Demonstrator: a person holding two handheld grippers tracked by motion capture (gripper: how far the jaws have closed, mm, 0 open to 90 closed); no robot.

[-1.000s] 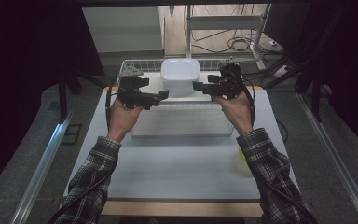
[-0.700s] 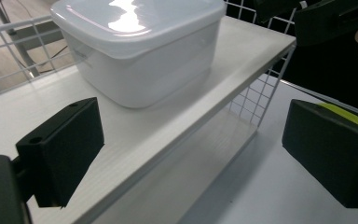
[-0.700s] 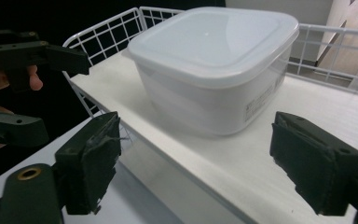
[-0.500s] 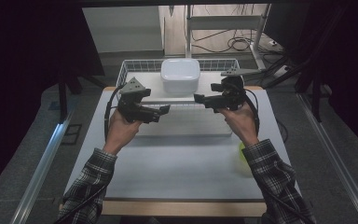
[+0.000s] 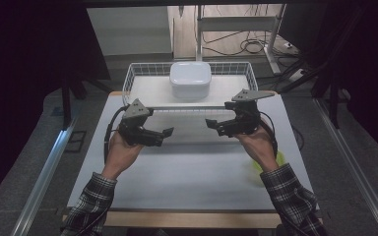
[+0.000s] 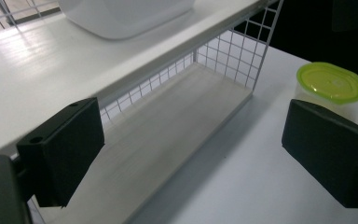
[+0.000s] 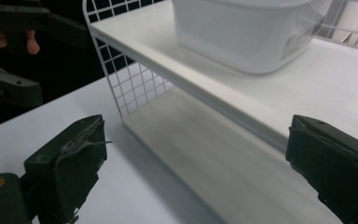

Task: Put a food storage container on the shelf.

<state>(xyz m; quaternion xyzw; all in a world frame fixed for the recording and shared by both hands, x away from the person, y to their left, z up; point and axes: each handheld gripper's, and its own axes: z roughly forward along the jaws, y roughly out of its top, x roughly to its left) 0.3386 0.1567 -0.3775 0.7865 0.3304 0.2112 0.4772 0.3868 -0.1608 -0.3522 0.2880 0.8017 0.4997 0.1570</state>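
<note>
On the top shelf of the wire rack a white box is seen, with its lid on, so what is inside cannot be told. A small tub with a green lid is set on the counter beside the rack. Both the left gripper and right gripper are held in front of the rack, jaws wide apart and empty.
</note>
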